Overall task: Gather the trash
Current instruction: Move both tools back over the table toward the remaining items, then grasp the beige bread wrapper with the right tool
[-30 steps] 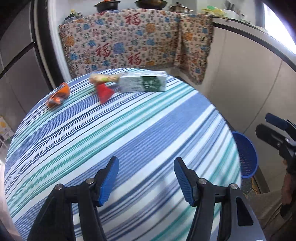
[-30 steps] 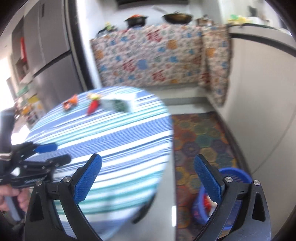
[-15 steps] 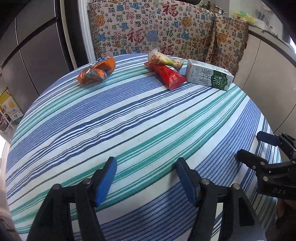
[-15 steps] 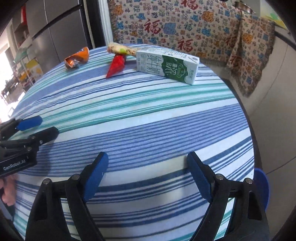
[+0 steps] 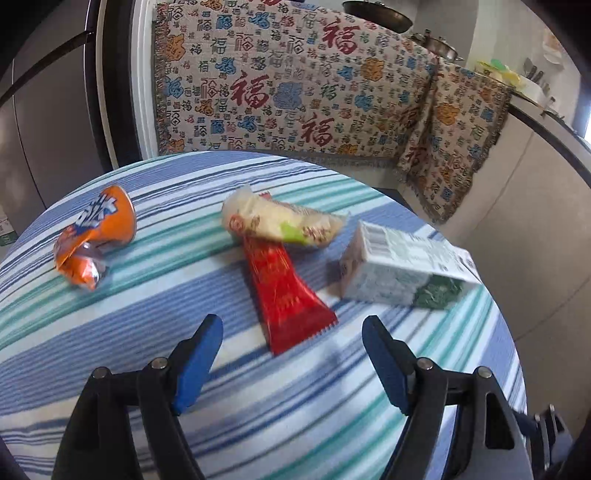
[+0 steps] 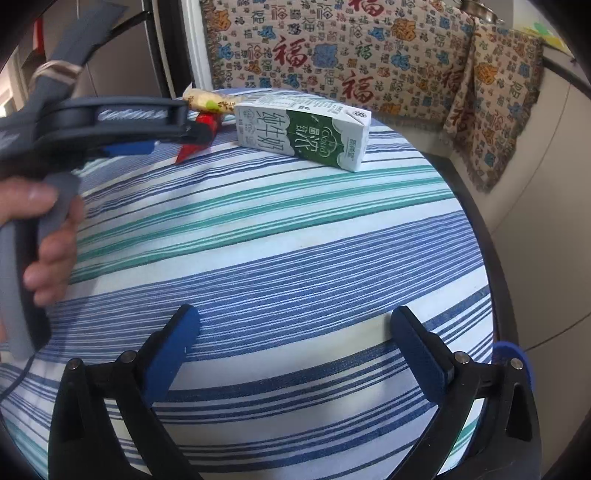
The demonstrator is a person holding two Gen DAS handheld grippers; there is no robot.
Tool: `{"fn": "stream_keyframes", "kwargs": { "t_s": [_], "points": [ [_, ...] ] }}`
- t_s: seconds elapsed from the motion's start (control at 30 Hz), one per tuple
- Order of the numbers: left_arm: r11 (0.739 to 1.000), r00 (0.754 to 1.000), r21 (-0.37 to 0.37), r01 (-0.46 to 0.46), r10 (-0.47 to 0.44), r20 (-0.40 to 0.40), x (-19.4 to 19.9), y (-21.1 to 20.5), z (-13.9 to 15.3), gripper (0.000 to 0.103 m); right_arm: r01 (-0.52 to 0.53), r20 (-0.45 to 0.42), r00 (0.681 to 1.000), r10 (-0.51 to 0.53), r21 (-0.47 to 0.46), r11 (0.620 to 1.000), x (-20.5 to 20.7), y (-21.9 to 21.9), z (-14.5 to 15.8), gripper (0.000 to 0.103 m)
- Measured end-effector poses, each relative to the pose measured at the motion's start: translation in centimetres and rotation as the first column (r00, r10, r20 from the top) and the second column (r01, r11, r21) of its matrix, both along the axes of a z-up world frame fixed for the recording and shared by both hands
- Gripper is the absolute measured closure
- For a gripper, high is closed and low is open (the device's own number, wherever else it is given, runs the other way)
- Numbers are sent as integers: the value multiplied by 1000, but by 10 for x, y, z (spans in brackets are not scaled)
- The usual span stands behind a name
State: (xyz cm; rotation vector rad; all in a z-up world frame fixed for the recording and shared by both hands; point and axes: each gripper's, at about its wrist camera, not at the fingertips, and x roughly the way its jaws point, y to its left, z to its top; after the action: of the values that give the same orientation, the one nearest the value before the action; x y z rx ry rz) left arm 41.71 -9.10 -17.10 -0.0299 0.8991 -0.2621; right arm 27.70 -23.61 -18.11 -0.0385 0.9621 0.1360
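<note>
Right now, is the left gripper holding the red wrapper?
No: the left gripper is open, with the red wrapper flat on the tablecloth ahead.

On the striped table (image 5: 155, 295) lie four pieces of trash: one crushed orange can (image 5: 94, 236), one red wrapper (image 5: 286, 291), one pale wrapper (image 5: 280, 221) and one milk carton (image 5: 399, 267). Two grippers show, the left (image 5: 291, 350) and the right (image 6: 295, 347), each with two blue-padded fingers. One patterned cloth (image 5: 295, 85) hangs behind, one pan (image 5: 376, 16) and one lidded pot (image 5: 439, 44) above it, and one blue basket (image 6: 511, 360) shows at the table's edge.
</note>
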Motion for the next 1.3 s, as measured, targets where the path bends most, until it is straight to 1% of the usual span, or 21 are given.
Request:
{"fn": "stream_keyframes", "kwargs": {
  "t_s": [0.1,0.17,0.2,0.27,0.33,0.43,0.53,0.6,0.7,0.77,0.8,0.83,0.9,0.93,0.97,1.0,1.1,1.13,1.17,1.23,1.3],
  "points": [
    [999,998,4,-37,37,-41,26,0,-11,25,0,0,1000,0,1,1000,1,0,0,1],
    [999,999,5,-40,40,-31,28,3,-14,53,0,-1,1000,0,1,1000,1,0,0,1],
    [1000,999,7,-29,29,-22,24,6,-14,75,0,0,1000,0,1,1000,1,0,0,1],
    [1000,1000,-10,-9,9,-22,11,15,-11,78,0,-1,1000,0,1,1000,0,0,0,1],
    [999,999,11,31,-31,-9,-10,26,-6,80,1,-1,1000,-1,2,1000,0,1,0,1],
    [995,997,75,69,-71,16,-54,49,6,80,1,-1,1000,-1,1,1000,0,1,0,1],
    [994,998,102,46,-49,32,-100,80,16,80,2,-1,1000,-2,0,1000,0,1,0,1],
    [993,999,113,27,-31,30,-126,98,15,80,3,0,1000,-3,0,1000,1,2,0,1],
    [990,999,138,7,-12,30,-151,111,7,75,3,0,1000,-3,1,1000,1,2,0,1],
    [990,1000,142,0,-4,25,-154,115,-2,59,3,0,1000,-3,0,1000,1,2,0,1],
    [991,1000,135,1,-4,21,-154,117,-5,45,3,-1,1000,-3,-1,1000,1,2,0,1],
    [992,1000,127,4,-6,17,-153,117,-9,38,3,-1,1000,-3,1,1000,1,2,0,1],
    [990,1000,137,12,-10,-13,-147,115,-18,36,2,0,1000,-2,4,1000,2,2,0,1],
    [991,1000,130,11,-12,5,-146,115,-16,36,6,4,1000,-6,17,1000,3,2,2,6],
    [992,1000,129,18,-19,9,-145,115,-15,36,5,9,1000,-5,45,999,6,4,4,11],
    [990,1000,136,21,-21,-5,-142,115,-17,35,1,0,1000,-1,85,996,14,7,8,18],
    [990,999,140,32,-32,-5,-140,115,-17,34,-18,-11,1000,20,196,980,45,33,23,23],
    [990,1000,138,31,-30,-5,-141,116,-17,33,-32,-5,999,34,210,977,58,45,28,24],
    [990,1000,138,27,-26,-5,-142,116,-17,33,-41,-5,999,43,210,977,72,57,30,25],
    [990,1000,138,20,-20,-3,-143,117,-17,33,-34,-16,999,38,212,977,99,78,30,34],
    [991,1000,137,15,-15,-2,-143,117,-17,33,-3,-35,999,10,191,982,120,90,23,37]
  ]
}}
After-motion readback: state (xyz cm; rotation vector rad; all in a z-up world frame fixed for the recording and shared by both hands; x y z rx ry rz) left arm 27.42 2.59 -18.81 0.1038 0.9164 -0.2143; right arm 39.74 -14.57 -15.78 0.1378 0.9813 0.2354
